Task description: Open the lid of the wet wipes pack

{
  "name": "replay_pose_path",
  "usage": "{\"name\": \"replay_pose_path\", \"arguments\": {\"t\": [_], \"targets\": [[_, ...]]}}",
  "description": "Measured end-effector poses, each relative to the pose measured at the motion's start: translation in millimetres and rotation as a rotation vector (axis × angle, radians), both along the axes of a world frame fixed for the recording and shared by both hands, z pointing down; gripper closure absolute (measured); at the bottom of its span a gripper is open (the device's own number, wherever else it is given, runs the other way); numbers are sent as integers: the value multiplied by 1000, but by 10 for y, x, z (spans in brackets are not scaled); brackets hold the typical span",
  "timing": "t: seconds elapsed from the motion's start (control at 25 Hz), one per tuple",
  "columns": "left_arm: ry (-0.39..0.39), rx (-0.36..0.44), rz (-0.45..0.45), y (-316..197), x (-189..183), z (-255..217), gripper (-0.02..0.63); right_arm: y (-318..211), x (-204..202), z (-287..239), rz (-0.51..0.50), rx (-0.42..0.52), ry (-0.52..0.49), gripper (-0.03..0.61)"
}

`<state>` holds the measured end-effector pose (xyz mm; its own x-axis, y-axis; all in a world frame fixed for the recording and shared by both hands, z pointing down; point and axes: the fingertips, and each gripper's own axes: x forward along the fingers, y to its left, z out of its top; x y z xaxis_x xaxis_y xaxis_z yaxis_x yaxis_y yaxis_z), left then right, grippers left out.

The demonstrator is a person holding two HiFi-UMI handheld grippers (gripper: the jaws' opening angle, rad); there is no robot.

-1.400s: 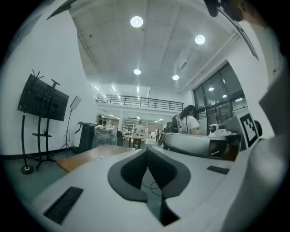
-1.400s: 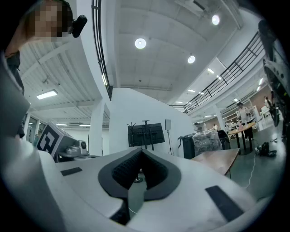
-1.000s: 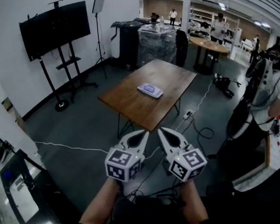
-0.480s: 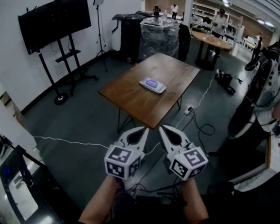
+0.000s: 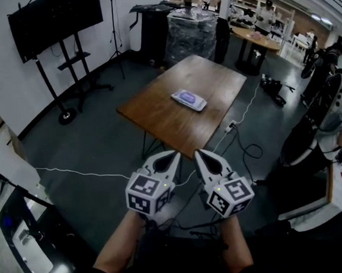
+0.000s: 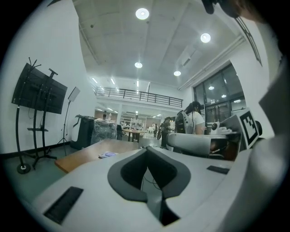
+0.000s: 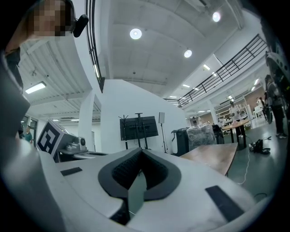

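A white wet wipes pack (image 5: 189, 100) with a purple lid lies flat near the middle of a brown wooden table (image 5: 157, 113), well ahead of me. It also shows small and far in the left gripper view as the pack (image 6: 108, 155) on the table (image 6: 86, 158). My left gripper (image 5: 171, 158) and right gripper (image 5: 200, 155) hang side by side in front of me over the floor, short of the table's near edge. Both are shut with nothing between the jaws, as the left gripper (image 6: 146, 150) and right gripper (image 7: 141, 152) show in their own views. The right gripper view catches only the table (image 7: 213, 156).
A screen on a wheeled stand (image 5: 53, 18) stands at the left wall. Cables (image 5: 79, 173) and a power strip (image 5: 230, 128) lie on the floor near the table. A wrapped pallet (image 5: 189, 36) and a round table (image 5: 258, 42) stand behind. A person (image 5: 336, 118) is at the right.
Both grippers have moved forward together toward the table, and the head view has tilted down; the table and pack now sit lower and a little larger. The jaws stay shut.
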<state>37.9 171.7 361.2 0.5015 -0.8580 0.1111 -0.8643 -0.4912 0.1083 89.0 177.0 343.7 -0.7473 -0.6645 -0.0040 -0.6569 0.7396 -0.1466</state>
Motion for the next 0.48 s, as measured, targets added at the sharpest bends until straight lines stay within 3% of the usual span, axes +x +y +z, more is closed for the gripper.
{"name": "replay_pose_path", "arguments": {"t": [0.48], "targets": [[-28, -8, 118, -706, -690, 35, 609, -657, -701, 23, 111, -1, 20, 568]]}}
